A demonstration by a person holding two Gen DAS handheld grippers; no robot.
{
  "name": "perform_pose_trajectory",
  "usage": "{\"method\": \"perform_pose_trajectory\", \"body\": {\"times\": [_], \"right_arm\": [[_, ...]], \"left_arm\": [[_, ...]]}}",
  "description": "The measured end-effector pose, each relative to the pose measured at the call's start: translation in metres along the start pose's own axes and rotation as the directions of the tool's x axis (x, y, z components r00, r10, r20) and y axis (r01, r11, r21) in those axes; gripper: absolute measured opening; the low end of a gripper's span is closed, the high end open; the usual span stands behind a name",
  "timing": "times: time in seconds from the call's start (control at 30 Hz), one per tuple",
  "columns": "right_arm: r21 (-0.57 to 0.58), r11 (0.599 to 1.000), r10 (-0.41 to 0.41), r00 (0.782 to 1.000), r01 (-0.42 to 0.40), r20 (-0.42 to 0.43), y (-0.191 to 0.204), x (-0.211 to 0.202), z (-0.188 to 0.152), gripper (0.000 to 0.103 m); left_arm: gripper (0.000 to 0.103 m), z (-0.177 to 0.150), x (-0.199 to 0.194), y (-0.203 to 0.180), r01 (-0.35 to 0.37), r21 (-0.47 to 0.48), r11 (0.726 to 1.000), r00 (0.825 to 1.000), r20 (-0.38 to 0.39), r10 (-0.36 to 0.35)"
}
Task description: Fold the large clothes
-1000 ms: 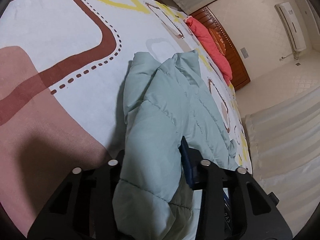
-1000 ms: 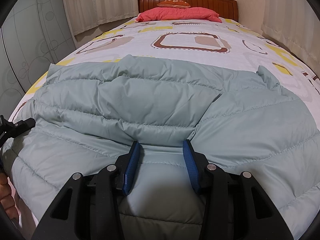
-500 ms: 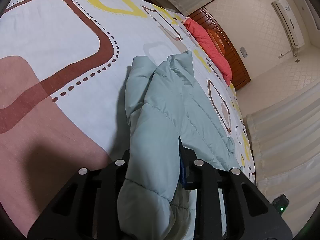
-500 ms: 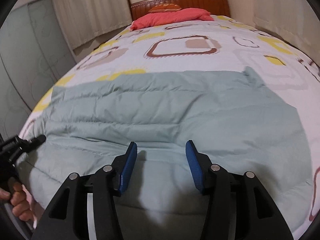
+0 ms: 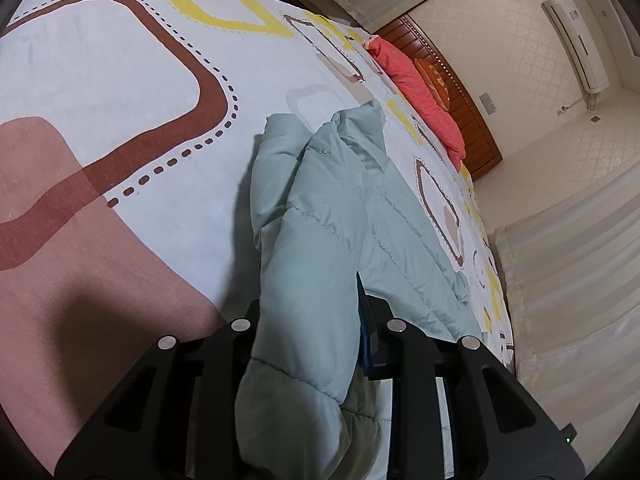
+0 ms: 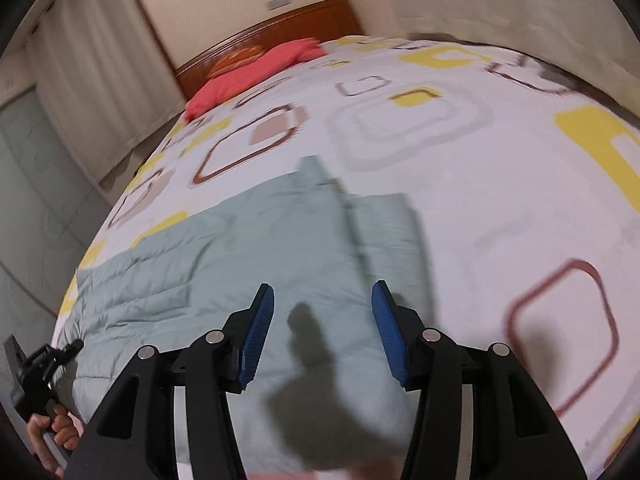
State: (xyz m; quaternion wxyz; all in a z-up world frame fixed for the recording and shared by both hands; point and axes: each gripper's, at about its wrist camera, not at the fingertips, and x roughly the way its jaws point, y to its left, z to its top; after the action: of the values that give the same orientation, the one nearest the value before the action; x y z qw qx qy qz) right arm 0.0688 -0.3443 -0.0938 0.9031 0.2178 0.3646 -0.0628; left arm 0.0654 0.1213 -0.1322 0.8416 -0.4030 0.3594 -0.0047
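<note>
A pale green quilted jacket lies spread flat on the patterned bed sheet. My left gripper is shut on a thick bunched edge of the jacket, which fills the gap between its fingers. In the right wrist view that gripper shows at the jacket's left edge, with a hand on its handle. My right gripper hovers above the jacket's right half, its jaws opening, with nothing between the blue pads; its shadow falls on the fabric. The right view is motion-blurred.
A red pillow lies against the wooden headboard at the far end of the bed. Curtains hang along the wall beside the bed. An air conditioner is on the wall. Bare sheet stretches left of the jacket.
My right gripper let go of the jacket's raised fold, which dropped flat, then swung right and rolled while opening wider. The left gripper closed a little on its fold and stayed put.
</note>
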Motion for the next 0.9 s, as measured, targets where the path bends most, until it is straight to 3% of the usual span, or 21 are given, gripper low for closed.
{"method": "perform_pose_trajectory", "body": {"times": [0.07, 0.2, 0.3, 0.67, 0.7, 0.77, 0.9], "right_arm": [[0.048, 0.999, 0.007, 1.000, -0.007, 0.004, -0.015, -0.003, -0.002, 0.062], [0.107, 0.994, 0.023, 1.000, -0.022, -0.011, -0.032, 0.004, -0.004, 0.064], [0.172, 0.982, 0.082, 0.996, -0.075, -0.037, -0.041, 0.012, -0.007, 0.068], [0.313, 0.930, 0.219, 0.974, -0.192, -0.052, -0.054, 0.041, -0.017, 0.068], [0.308, 0.932, 0.218, 0.975, -0.192, -0.051, -0.053, 0.042, -0.017, 0.066], [0.295, 0.936, 0.218, 0.974, -0.192, -0.057, -0.053, 0.043, -0.018, 0.053], [0.297, 0.932, 0.238, 0.969, -0.209, -0.065, -0.053, 0.047, -0.021, 0.047]], "left_arm": [[0.028, 0.000, 0.000, 0.001, -0.003, 0.001, 1.000, 1.000, 0.001, 0.003], [0.028, 0.001, 0.001, 0.001, -0.006, 0.003, 1.000, 1.000, 0.001, 0.006], [0.028, 0.001, 0.001, 0.000, -0.007, 0.002, 1.000, 1.000, 0.000, 0.007], [0.028, 0.001, 0.004, 0.003, -0.007, -0.004, 1.000, 1.000, 0.001, 0.007], [0.028, 0.001, 0.004, 0.004, -0.006, -0.006, 1.000, 1.000, 0.002, 0.006], [0.028, 0.001, 0.004, 0.005, -0.002, -0.010, 1.000, 1.000, 0.002, 0.002], [0.031, 0.000, 0.004, 0.010, 0.011, -0.035, 0.999, 1.000, -0.001, -0.011]]}}
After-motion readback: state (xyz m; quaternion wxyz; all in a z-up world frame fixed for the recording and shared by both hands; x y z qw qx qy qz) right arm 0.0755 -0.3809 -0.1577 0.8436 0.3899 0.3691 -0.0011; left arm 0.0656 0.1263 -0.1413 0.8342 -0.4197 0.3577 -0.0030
